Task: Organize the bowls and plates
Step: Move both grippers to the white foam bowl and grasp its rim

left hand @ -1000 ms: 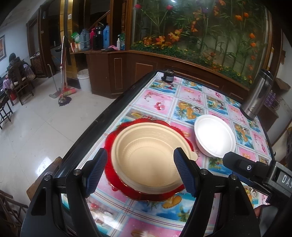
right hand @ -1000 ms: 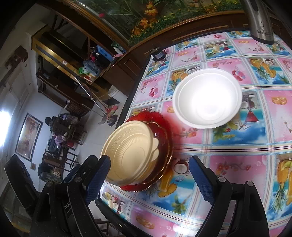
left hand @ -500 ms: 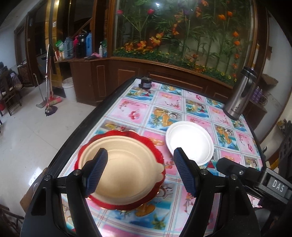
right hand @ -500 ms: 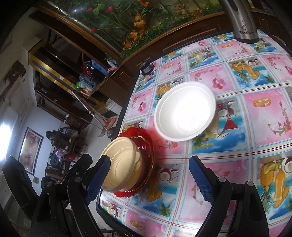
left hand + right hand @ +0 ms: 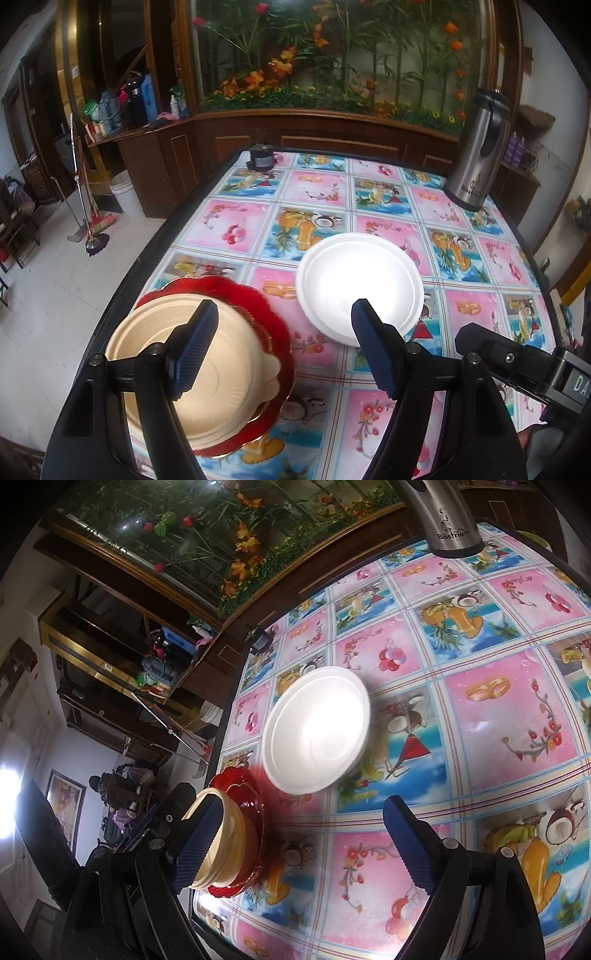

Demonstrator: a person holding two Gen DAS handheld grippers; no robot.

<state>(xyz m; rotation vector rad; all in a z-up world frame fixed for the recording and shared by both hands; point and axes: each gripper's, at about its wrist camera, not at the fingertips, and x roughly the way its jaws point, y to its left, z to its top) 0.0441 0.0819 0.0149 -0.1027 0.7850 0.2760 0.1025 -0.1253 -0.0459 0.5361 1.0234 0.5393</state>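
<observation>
We hold the left gripper (image 5: 282, 345) and right gripper (image 5: 301, 843) with jaws spread, empty, above the table (image 5: 240, 232); the white bowl (image 5: 360, 288) sits just beside the red plate (image 5: 236, 291) carrying the cream bowl (image 5: 221, 376).

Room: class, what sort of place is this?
Probably a home dining or living room: a table with a fruit-print cloth, a flask, dark wood cabinets, and a broom on tiled floor.
</observation>
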